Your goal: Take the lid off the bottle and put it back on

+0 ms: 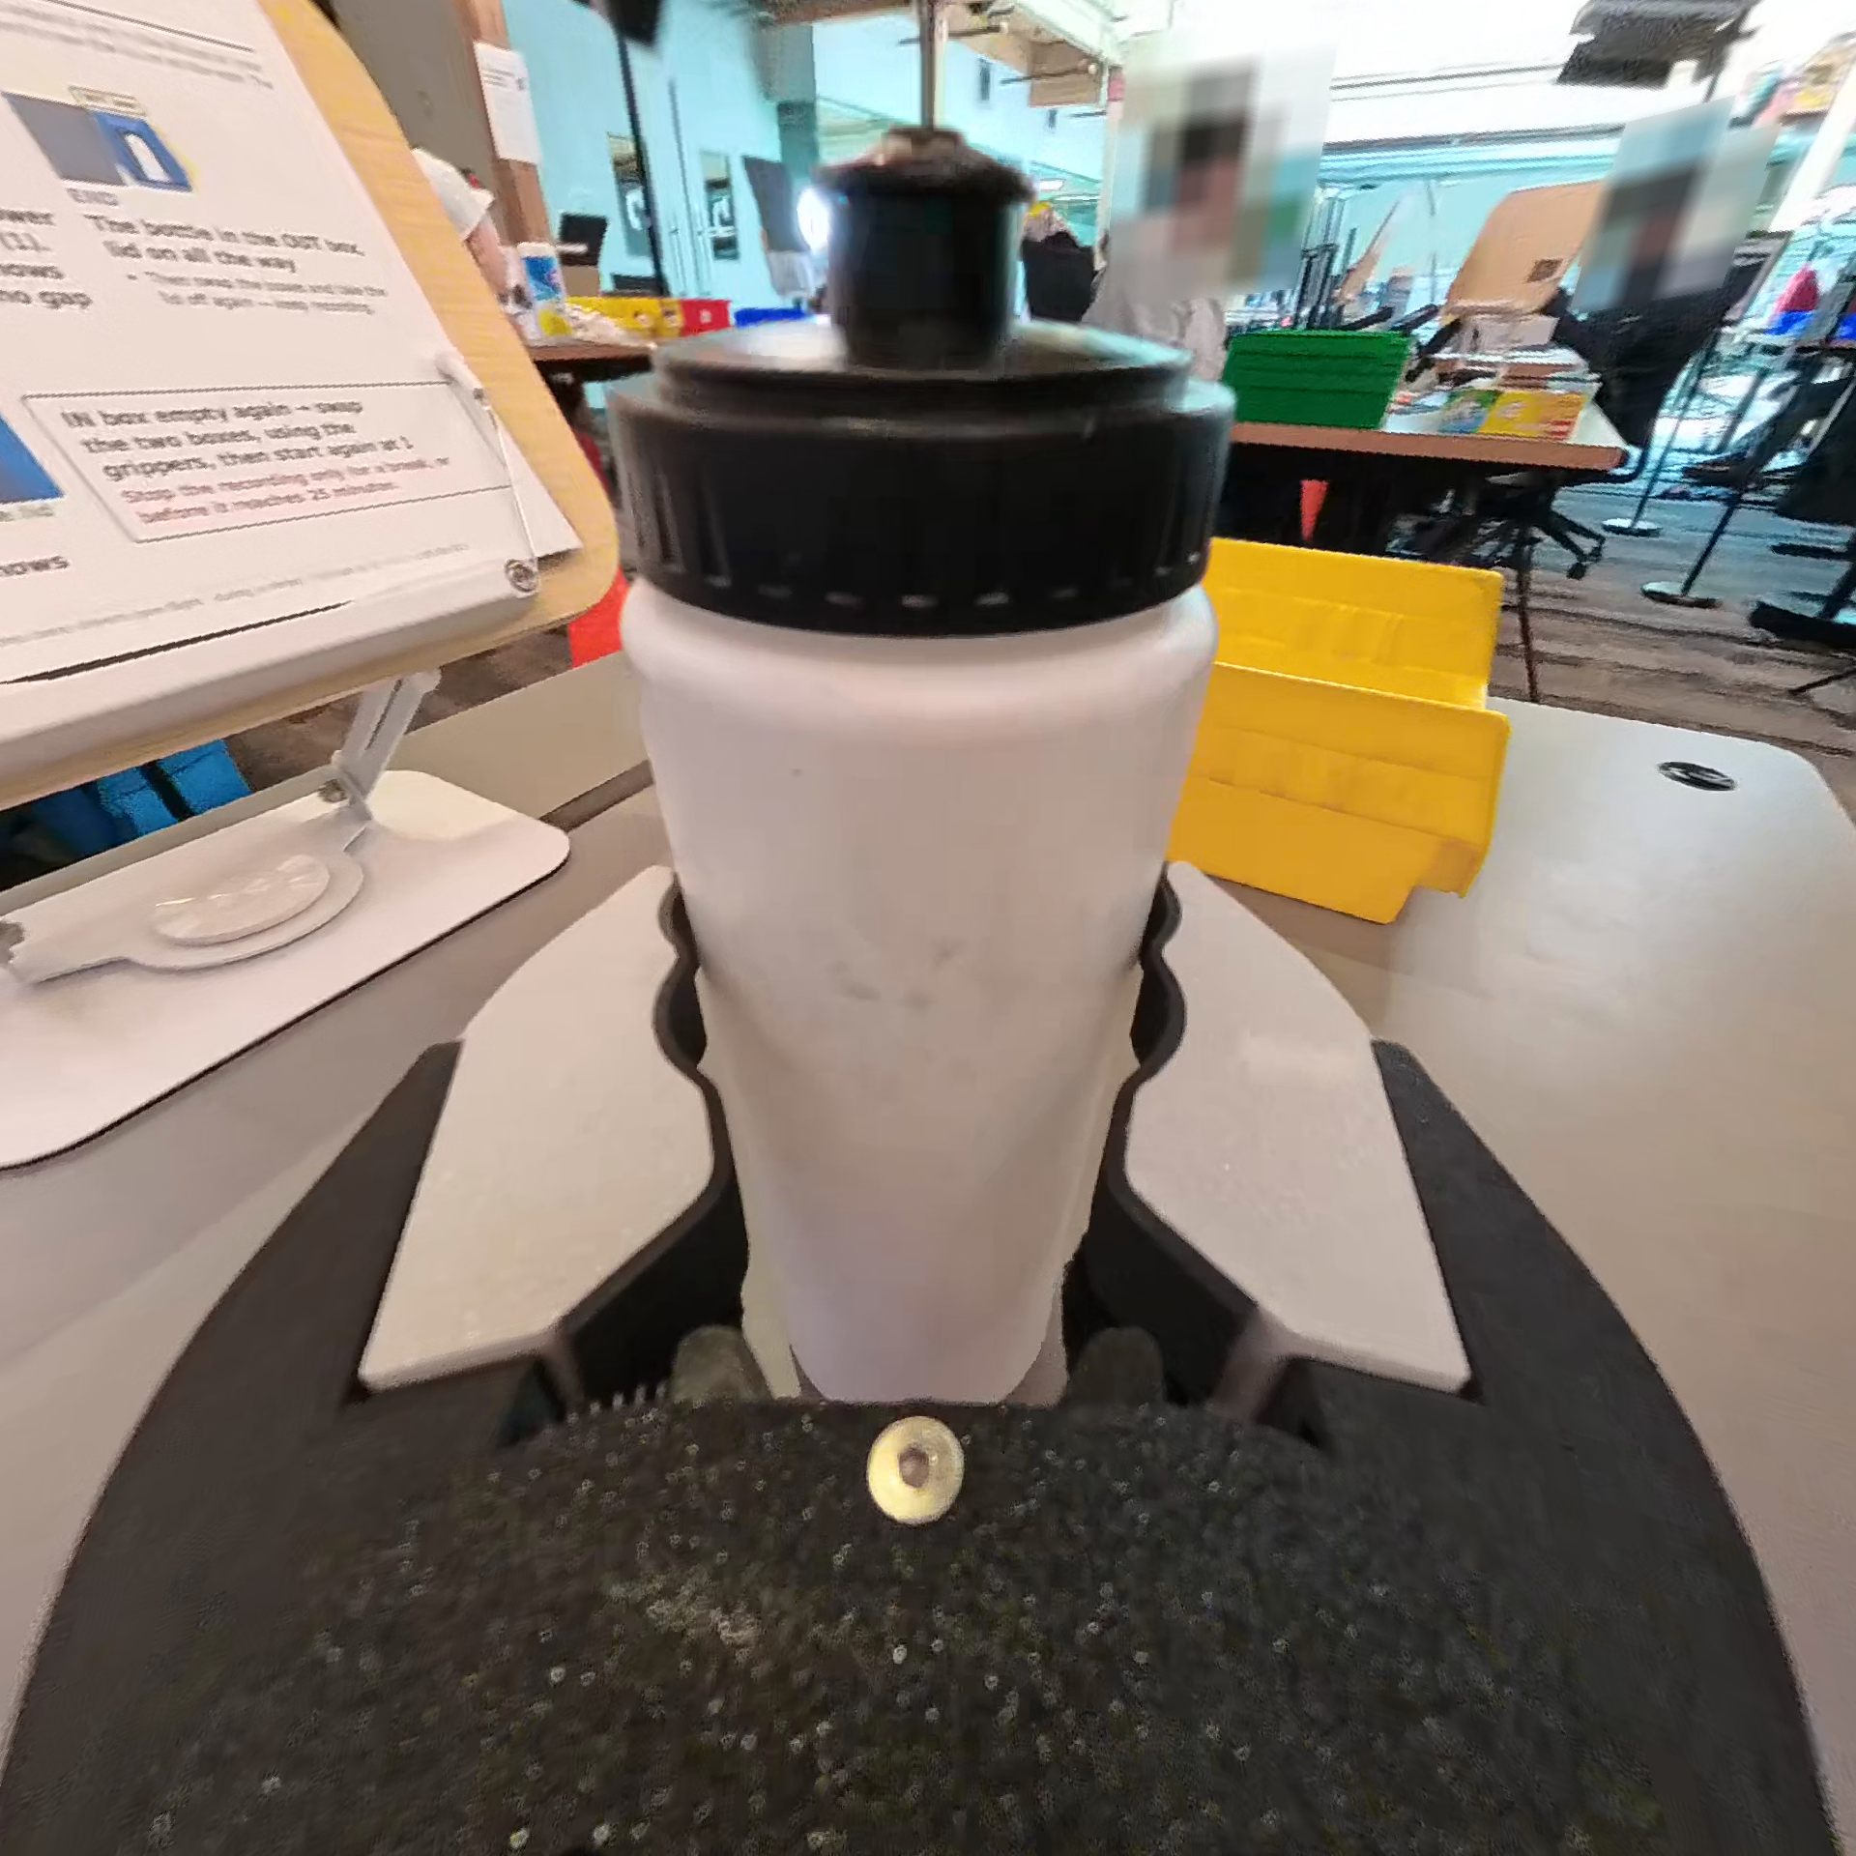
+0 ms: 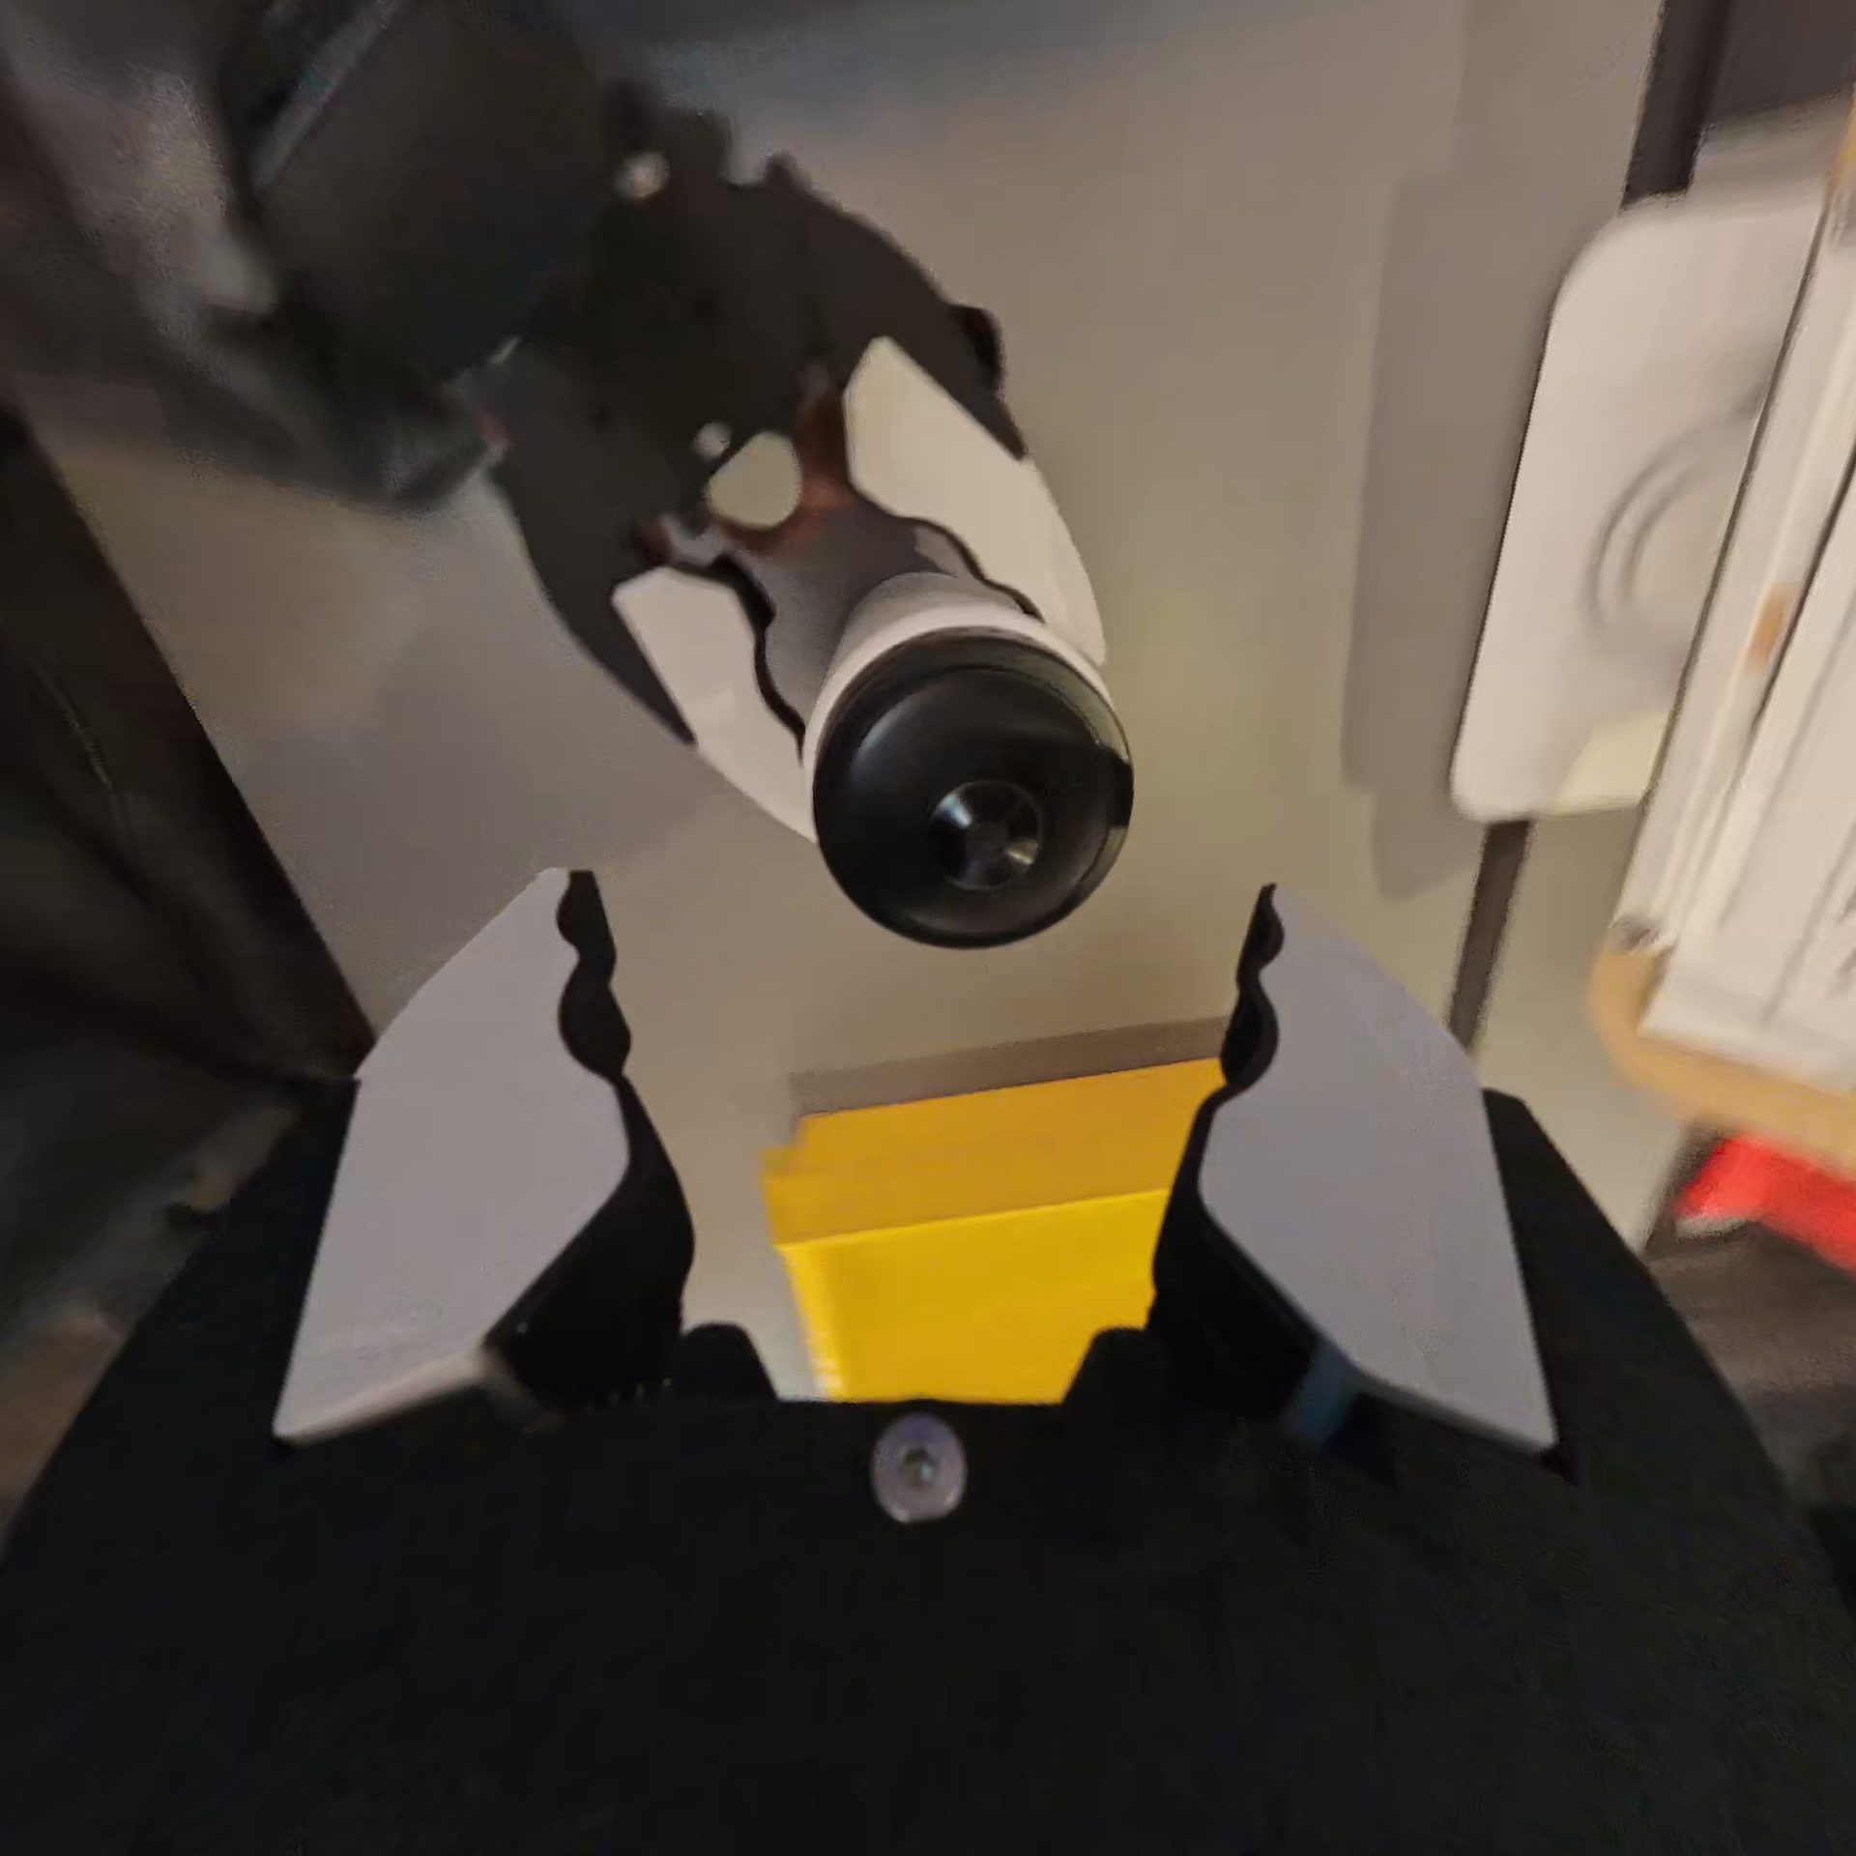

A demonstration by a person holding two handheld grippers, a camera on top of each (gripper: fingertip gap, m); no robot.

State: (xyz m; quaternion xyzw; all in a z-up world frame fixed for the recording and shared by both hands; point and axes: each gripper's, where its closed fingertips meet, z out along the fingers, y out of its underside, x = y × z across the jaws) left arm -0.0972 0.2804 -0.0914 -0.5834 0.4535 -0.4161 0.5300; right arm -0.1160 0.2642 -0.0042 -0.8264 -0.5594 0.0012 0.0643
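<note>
Camera placement, two wrist views.
Left wrist view: level, very near, looking along the left gripper (image 1: 919, 964) at the bottle (image 1: 919, 964). Right wrist view: above, facing down past the right gripper (image 2: 919, 954); shared: bottle (image 2: 934, 643), yellow bin (image 1: 1336, 743) (image 2: 964, 1255).

A big open workshop or lab. Long worktables (image 1: 1406, 442) carry green bins (image 1: 1316, 377) (yellow (image 1: 1346, 723) nearby), with tripods (image 1: 1707, 482) and seated people behind.

Empty right gripper (image 2: 919, 964) above lidded bottle (image 2: 934, 633)
</note>
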